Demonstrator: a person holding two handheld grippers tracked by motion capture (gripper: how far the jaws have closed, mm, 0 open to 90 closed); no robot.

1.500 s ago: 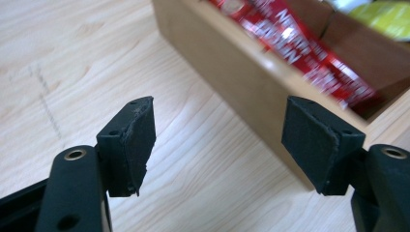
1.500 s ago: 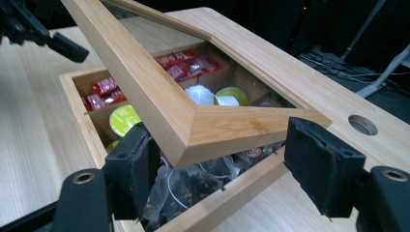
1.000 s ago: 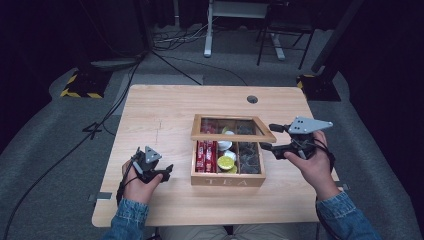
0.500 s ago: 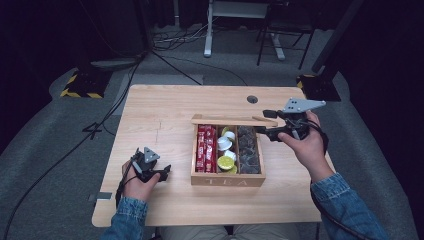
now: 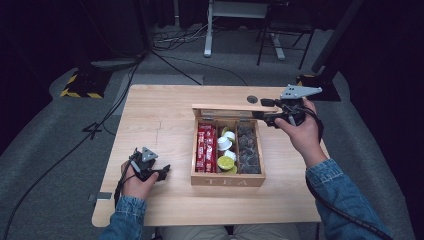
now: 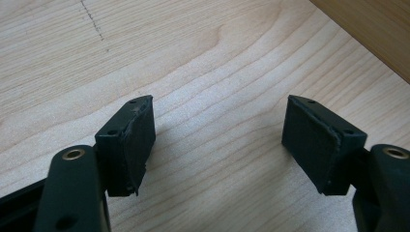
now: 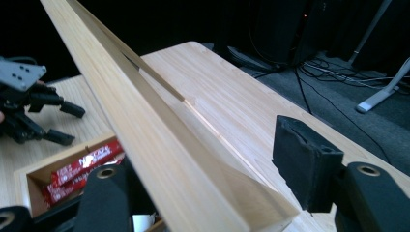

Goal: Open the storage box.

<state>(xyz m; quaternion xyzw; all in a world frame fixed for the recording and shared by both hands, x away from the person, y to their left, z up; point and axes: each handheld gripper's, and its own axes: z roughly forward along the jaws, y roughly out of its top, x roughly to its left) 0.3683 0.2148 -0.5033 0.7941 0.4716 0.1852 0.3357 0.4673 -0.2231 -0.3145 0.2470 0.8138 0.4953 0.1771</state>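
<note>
Since a second ago the lid [image 5: 227, 111] of the tea box [image 5: 228, 180] has swung from a half-raised slant to standing nearly upright at the hinge, carried back by the right gripper [image 5: 262, 114], whose jaws have just been narrowing around the lid's corner. In the right gripper view the far pad stands off the wood, so the hold looks loose, though the near pad is hidden. If the lid slips free before passing its balance point, it could drop shut onto the packets. Off to the side, the left gripper [image 5: 162, 171] rests half-open and empty on the table [image 5: 160, 110].
</note>
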